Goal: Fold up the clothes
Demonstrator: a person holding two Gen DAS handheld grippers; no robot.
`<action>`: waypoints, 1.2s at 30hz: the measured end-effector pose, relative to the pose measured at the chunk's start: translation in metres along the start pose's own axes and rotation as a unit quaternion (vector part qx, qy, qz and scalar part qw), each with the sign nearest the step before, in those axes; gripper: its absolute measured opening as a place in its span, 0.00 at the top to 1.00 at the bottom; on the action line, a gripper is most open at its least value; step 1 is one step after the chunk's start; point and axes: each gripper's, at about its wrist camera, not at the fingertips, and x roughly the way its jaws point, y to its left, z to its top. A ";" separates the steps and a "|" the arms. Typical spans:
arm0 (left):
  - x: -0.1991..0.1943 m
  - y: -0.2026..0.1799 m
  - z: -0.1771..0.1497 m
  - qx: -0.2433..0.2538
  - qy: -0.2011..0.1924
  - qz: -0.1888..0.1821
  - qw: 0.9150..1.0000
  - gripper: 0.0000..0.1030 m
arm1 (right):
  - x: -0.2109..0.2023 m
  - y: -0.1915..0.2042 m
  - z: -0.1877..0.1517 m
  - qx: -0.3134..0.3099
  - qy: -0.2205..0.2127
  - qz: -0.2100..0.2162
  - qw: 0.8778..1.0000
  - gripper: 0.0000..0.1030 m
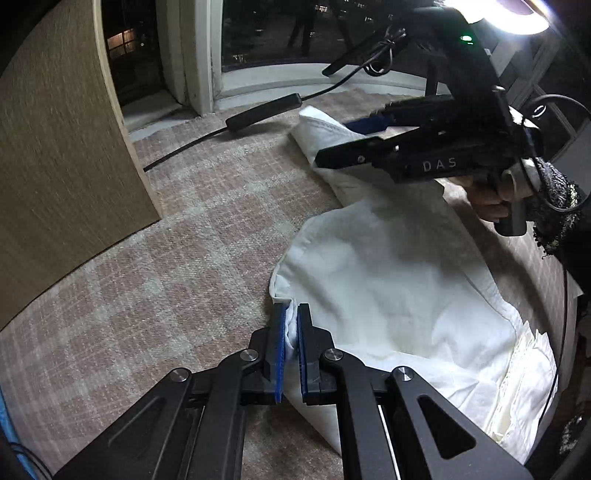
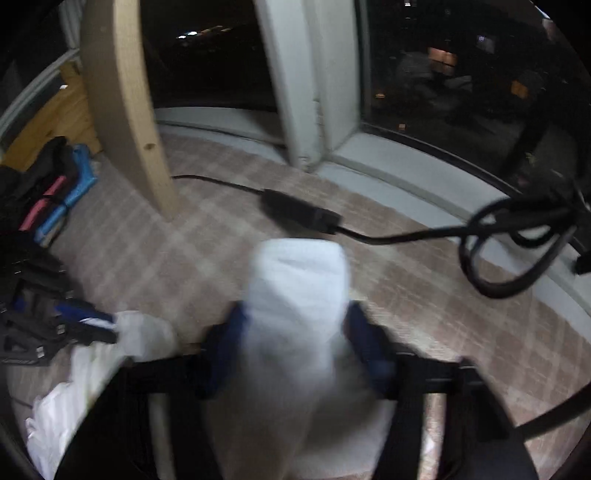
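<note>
A white garment [image 1: 388, 277] lies crumpled on the plaid carpet [image 1: 184, 240]. My left gripper [image 1: 291, 310] is shut on a fold at its near left edge, the cloth pinched between the blue pads. Farther back, one end of the garment is a narrow white roll [image 1: 325, 129]. My right gripper [image 1: 334, 144], held by a hand [image 1: 491, 206], has that roll between its fingers. In the blurred right wrist view the white roll [image 2: 299, 273] fills the gap of the right gripper [image 2: 297, 310] from pad to pad. The left gripper [image 2: 85, 321] shows at the left with cloth in it.
A black power brick with its cable [image 1: 262, 112] lies on the carpet behind the garment, near the window sill [image 1: 277, 77]. A wooden panel [image 1: 55, 166] stands at the left. Coiled black cable [image 2: 517, 251] hangs at the right. A bright lamp [image 1: 517, 14] shines overhead.
</note>
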 end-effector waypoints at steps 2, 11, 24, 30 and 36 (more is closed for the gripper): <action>-0.003 -0.001 0.000 0.001 -0.003 0.003 1.000 0.95 | -0.008 0.002 -0.001 0.000 -0.009 -0.003 1.000 0.90; -0.059 -0.020 -0.001 0.007 -0.043 -0.002 0.999 0.96 | -0.117 0.031 -0.011 0.011 -0.117 -0.011 0.993 0.93; -0.145 -0.106 -0.096 0.051 -0.096 -0.006 0.994 0.96 | -0.307 0.154 -0.139 -0.032 -0.204 -0.084 0.975 0.93; -0.111 -0.135 -0.171 0.050 -0.032 -0.041 0.997 0.96 | -0.292 0.199 -0.241 0.019 -0.186 -0.087 0.979 0.93; -0.093 -0.145 -0.204 0.056 0.016 -0.055 0.997 0.92 | -0.265 0.235 -0.297 -0.028 -0.121 -0.140 0.982 0.93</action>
